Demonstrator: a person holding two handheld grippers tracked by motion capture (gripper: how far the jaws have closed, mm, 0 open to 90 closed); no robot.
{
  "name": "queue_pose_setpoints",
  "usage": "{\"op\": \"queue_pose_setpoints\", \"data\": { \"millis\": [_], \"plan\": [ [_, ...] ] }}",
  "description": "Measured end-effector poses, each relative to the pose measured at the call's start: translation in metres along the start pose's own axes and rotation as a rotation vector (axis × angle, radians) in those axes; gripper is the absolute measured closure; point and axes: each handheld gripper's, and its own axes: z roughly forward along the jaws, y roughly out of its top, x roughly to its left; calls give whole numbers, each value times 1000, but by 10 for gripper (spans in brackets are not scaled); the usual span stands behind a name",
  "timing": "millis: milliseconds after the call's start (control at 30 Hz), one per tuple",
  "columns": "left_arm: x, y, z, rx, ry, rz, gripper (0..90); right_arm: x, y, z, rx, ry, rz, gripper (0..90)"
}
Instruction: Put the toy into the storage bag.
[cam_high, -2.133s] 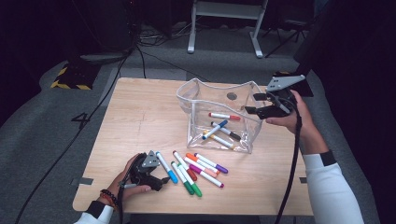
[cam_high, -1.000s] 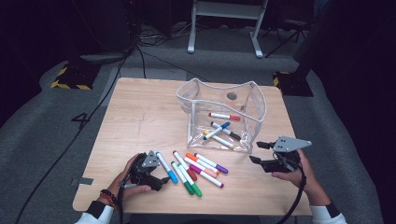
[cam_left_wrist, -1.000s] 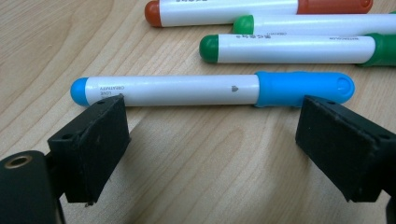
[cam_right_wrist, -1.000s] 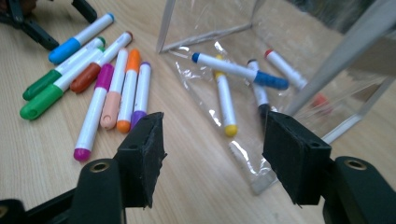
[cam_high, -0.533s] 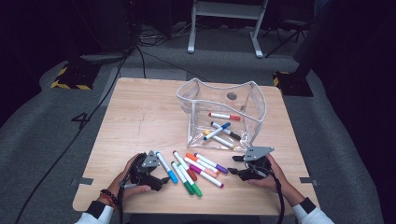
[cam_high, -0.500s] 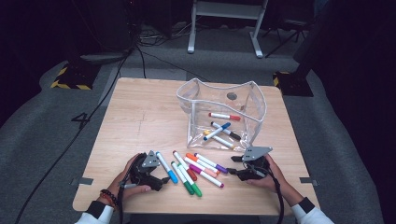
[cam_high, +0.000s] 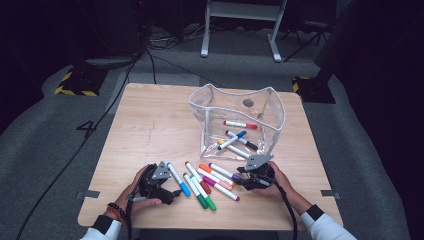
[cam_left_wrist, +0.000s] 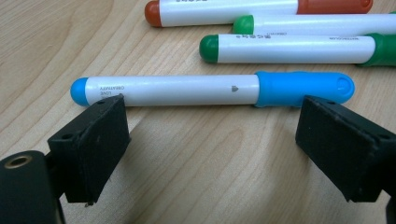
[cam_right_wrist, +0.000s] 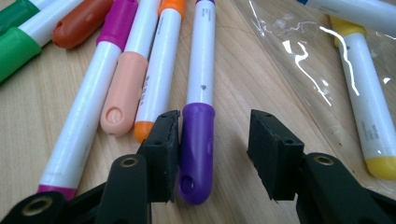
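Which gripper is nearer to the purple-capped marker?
Right. The right gripper straddles the purple-capped marker, its closing jaws not yet clamped; the left gripper sits across the marker pile beside the blue marker.

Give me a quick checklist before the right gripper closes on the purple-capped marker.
1. Purple-capped white marker between the right gripper jaws: ok.
2. Pads pressing on it: not ok; the jaws have just been closing, one pad at the cap, the other apart.
3. Orange-capped marker outside the jaws: ok.
4. Clear plastic bag upright, mouth open: ok.
5. Left gripper open beside the blue-capped marker: ok.
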Motion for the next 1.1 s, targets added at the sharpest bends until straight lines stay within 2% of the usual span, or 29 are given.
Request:
{"op": "queue_pose_setpoints", "data": {
  "millis": [100,233,333,500,633,833,1100],
  "plan": [
    [0,0,0,0,-1,1,101,-4,0,2,-9,16,22,575],
    [0,0,0,1,0,1,101,-7,-2,1,-17,30,40,679],
    [0,0,0,0,0,0,100,-10,-3,0,-21,20,64,745],
    [0,0,0,1,-1,2,101,-11,-4,-2,-17,-11,60,750],
    [0,0,0,0,1,-2,101,-15,-8,-4,-22,0,76,751],
    [0,0,0,0,0,0,100,-16,-9,-12,-28,-8,56,751],
    [0,0,0,1,2,-1,101,-15,-3,-31,-67,-2,36,751]
  ]
}}
